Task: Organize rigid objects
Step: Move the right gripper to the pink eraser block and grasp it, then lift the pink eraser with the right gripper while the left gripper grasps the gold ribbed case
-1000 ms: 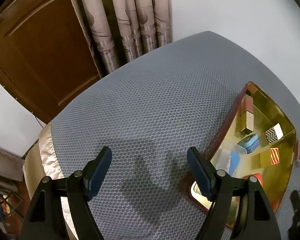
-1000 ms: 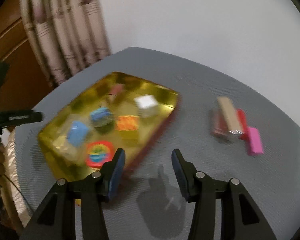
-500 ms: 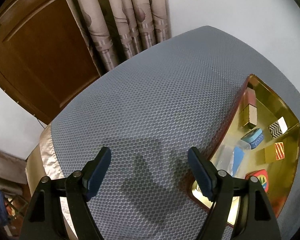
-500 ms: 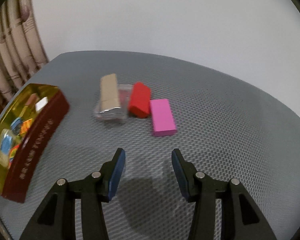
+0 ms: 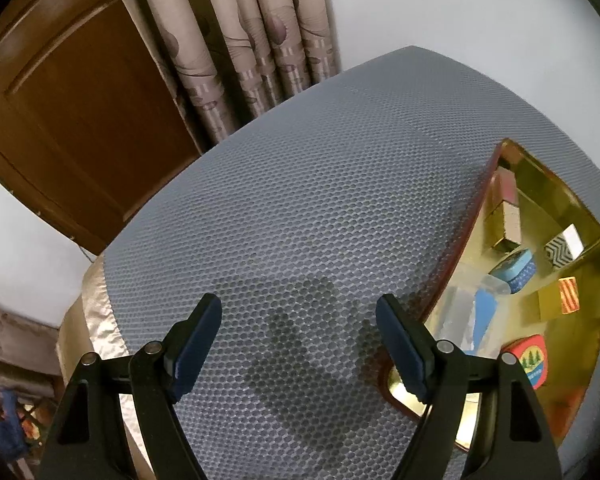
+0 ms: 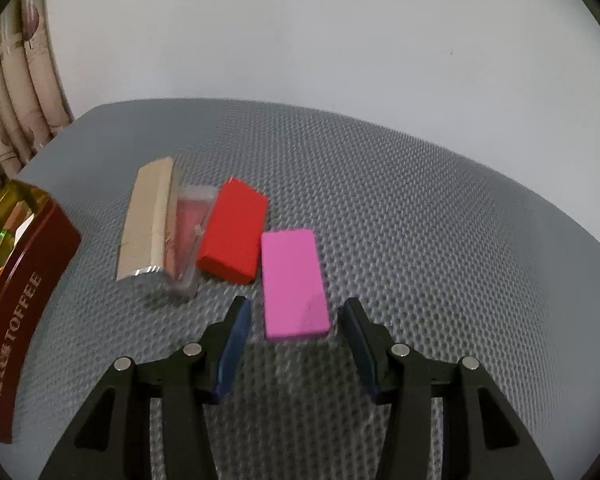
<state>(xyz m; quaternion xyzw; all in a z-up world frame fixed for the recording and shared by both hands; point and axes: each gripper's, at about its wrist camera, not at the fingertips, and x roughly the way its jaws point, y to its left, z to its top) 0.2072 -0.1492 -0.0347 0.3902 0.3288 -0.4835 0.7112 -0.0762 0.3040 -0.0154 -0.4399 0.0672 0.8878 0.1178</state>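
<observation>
In the right wrist view a pink block (image 6: 293, 282) lies flat on the grey mesh table, its near end between my open right gripper's (image 6: 296, 350) fingertips, untouched. Behind it lie a red block (image 6: 233, 230), a clear plastic case (image 6: 188, 236) and a beige bar (image 6: 148, 222), side by side. The gold-lined toffee tin (image 6: 16, 280) stands at the left. In the left wrist view my left gripper (image 5: 298, 346) is open and empty over bare table, left of the tin (image 5: 468, 224), which holds several small blocks and boxes.
A wooden door (image 5: 72, 112) and curtains (image 5: 240, 40) stand beyond the table's far-left edge. A white wall (image 6: 320, 32) lies behind the table. The table's left edge has a beige fabric trim (image 5: 96, 320).
My right gripper has swung right from the tin and moved in on the pink block. The left gripper has barely moved and stays open.
</observation>
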